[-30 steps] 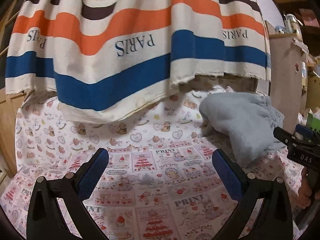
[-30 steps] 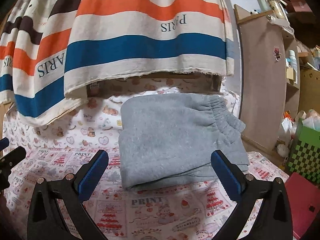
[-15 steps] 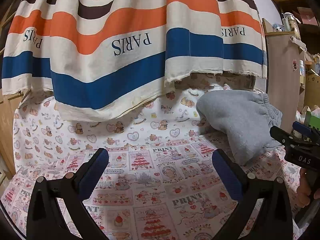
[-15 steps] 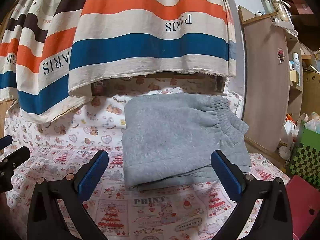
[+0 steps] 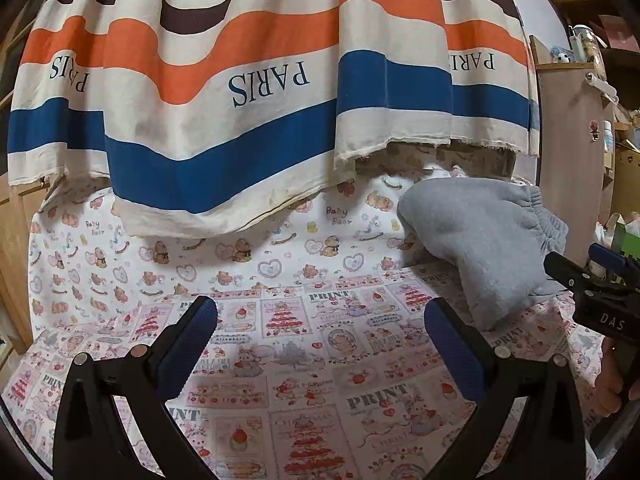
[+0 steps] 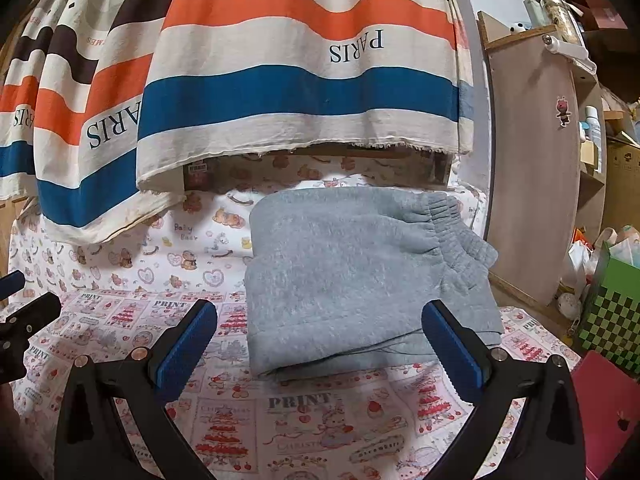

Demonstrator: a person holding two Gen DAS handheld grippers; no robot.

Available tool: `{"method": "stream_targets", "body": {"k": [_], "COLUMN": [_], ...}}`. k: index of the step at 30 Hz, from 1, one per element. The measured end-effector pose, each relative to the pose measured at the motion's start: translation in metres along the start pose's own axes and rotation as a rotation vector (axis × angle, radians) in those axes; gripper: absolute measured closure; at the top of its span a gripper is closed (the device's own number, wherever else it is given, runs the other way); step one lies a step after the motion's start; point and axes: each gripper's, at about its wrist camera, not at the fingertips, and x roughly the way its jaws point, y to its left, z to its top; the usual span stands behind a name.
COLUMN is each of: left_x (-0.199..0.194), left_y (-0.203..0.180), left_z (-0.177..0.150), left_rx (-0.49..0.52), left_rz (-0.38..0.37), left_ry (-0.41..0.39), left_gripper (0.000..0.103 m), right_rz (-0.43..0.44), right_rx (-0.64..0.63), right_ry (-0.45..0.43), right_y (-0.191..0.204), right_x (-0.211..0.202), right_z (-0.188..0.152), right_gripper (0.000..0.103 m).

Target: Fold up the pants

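Both grippers have drawn slightly back from the folded grey pants over the past second. In the left view, the left gripper hangs wide open and empty above the printed sheet, pants far right. In the right view, the right gripper, spread wide and empty, faces the pants below the striped cloth.

Your left black two-finger gripper with blue pads: jaws spread wide, empty. Your right black blue-padded gripper: likewise agape, empty. Your bare hand gripped its handle.
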Motion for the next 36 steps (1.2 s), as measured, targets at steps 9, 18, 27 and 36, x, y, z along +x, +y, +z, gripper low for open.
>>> {"method": "stream_targets", "body": {"k": [9,18,27,36], "left_x": [-0.0020,0.0006,0.0005,-0.0004], "left_y": [-0.0010,-0.0010,0.0002,0.0001], "left_z": [0.0001,0.0001,-0.0002,-0.0001], "left_rx": [0.006,0.005,-0.002,0.001], "left_rz": [0.004,0.016,0.009,0.008], "left_ry": [-0.006,0.014,0.010,0.006], "left_gripper": [0.000,0.000,0.000,0.000], "right_rz": [0.000,0.001,0.001,0.002], "right_rx": [0.000,0.000,-0.001,-0.001], "right_ry": [0.000,0.001,0.001,0.001], "right_y": [0.0001,0.0005,0.0007,0.0000], "right_x": [0.0001,0.0007,0.0009,0.0002], "right_z": [0.0000,0.0004,0.0005,0.0003], "right_gripper": [0.000,0.000,0.000,0.000]}}
